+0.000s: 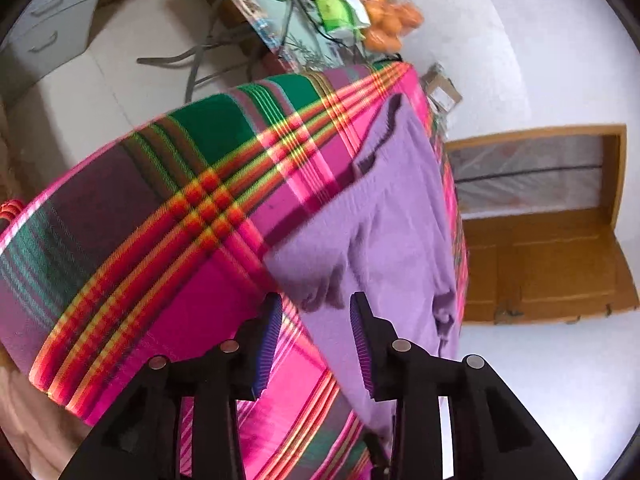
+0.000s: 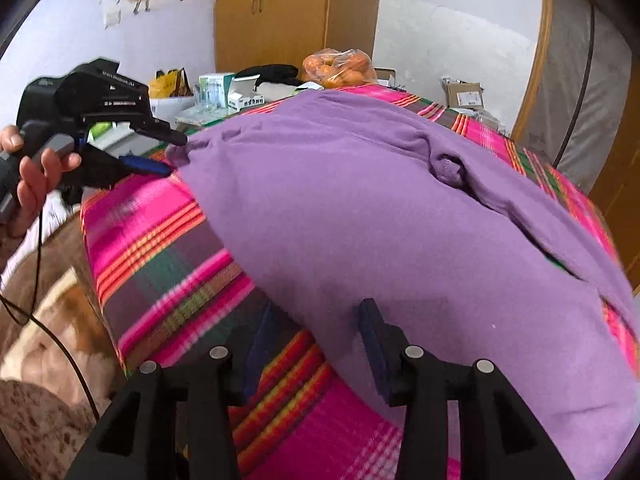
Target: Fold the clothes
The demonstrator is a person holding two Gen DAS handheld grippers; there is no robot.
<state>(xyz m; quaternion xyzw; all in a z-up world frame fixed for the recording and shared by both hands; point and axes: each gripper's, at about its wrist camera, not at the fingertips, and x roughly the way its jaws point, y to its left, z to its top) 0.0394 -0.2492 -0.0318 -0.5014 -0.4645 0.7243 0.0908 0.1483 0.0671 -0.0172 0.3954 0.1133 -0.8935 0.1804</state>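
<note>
A purple garment [image 2: 380, 208] lies spread on a table covered by a pink, green and orange plaid cloth [image 2: 160, 248]. In the right wrist view my right gripper [image 2: 316, 316] is open at the garment's near edge, its right finger over the purple fabric and its left finger over the plaid. A hand holds my left gripper [image 2: 172, 154] at the garment's far left corner, open, with the corner at its fingertips. The left wrist view shows that gripper [image 1: 316, 312] open just short of a corner of the purple garment [image 1: 392, 240], above the plaid cloth [image 1: 180, 208].
A bag of oranges [image 2: 340, 66], small boxes [image 2: 216, 86] and a cardboard box [image 2: 464, 94] crowd the table's far end. A wooden wardrobe [image 2: 272, 12] stands behind. A brown blanket [image 2: 44, 344] and a black cable [image 2: 60, 340] lie left of the table.
</note>
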